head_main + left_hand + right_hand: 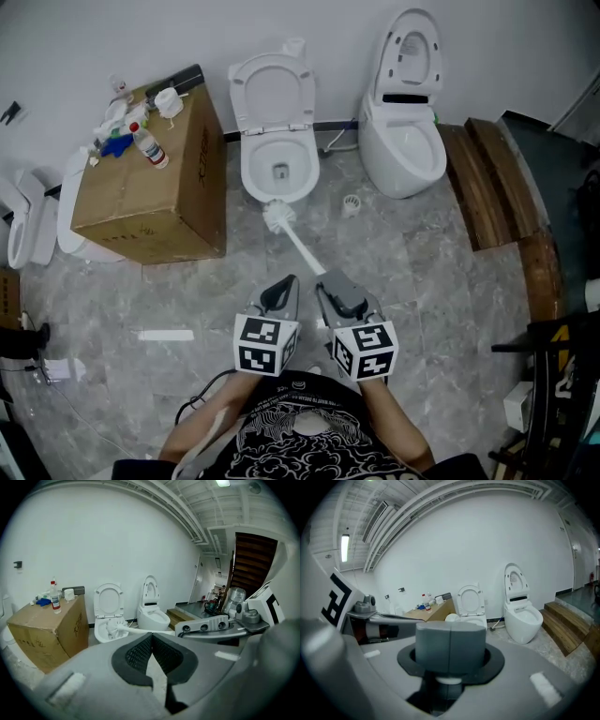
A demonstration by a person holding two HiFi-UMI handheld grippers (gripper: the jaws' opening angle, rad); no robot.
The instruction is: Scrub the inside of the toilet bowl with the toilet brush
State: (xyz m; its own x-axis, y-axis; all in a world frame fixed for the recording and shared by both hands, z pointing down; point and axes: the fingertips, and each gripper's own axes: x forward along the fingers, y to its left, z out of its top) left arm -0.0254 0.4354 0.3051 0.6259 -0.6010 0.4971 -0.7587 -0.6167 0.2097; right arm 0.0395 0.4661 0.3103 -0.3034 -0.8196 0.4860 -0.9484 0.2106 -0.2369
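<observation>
At the near edge of the head view, left hand-held gripper: jaws are pressed together, nothing held. Just beside it, right hand-held gripper: jaws are clamped on the white handle of the toilet brush. The brush head is held low over the floor, just before the front rim of the toilet bowl. Farther off are listed a cardboard box at left and a second toilet at right

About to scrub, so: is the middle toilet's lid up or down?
Up. The lid stands raised behind the bowl, whose inside shows uncovered.
</observation>
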